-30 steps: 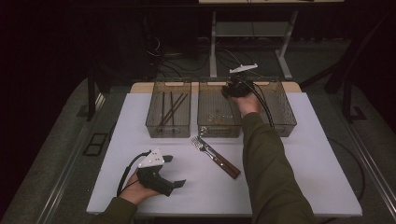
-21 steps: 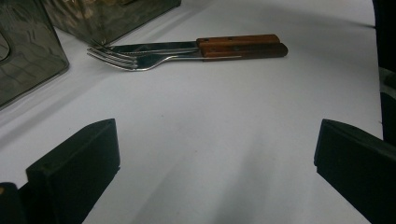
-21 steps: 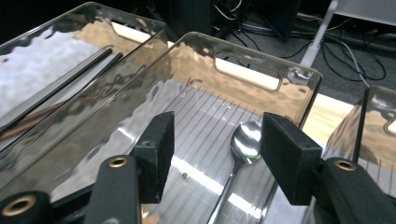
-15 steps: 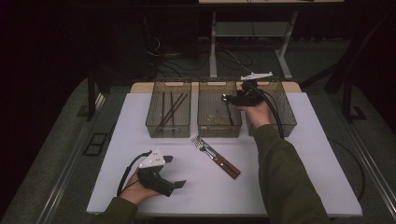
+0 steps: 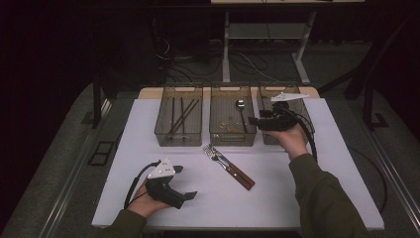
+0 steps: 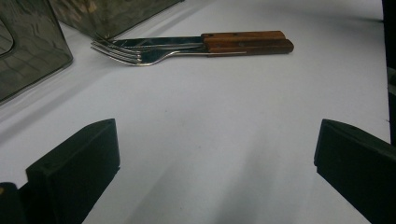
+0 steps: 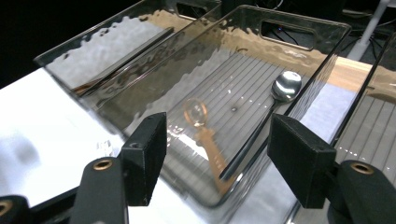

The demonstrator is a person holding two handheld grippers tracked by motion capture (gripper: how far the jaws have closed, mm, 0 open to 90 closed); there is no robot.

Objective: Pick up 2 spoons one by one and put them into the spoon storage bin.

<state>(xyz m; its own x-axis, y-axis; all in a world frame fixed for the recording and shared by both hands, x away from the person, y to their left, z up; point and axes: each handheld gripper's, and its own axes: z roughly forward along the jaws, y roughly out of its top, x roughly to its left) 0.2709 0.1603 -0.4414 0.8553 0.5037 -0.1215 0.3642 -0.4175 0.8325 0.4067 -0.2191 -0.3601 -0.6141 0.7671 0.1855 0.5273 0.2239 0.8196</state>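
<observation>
The right gripper (image 5: 253, 121) is held level over the middle bin (image 5: 233, 139), jaws apart and just opened wider, empty; a spoon (image 5: 240, 110) lies inside. The left gripper (image 5: 190, 195) rests on the surface (image 5: 297, 198), jaws wide apart, pointing at the fork (image 6: 135, 55), which partly hides a knife (image 6: 243, 35).

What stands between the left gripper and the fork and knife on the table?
Nothing visible. The left gripper rests open on the white table, and bare tabletop lies between its jaws and the fork and wooden-handled knife, which lie side by side in front of the bins.
</observation>
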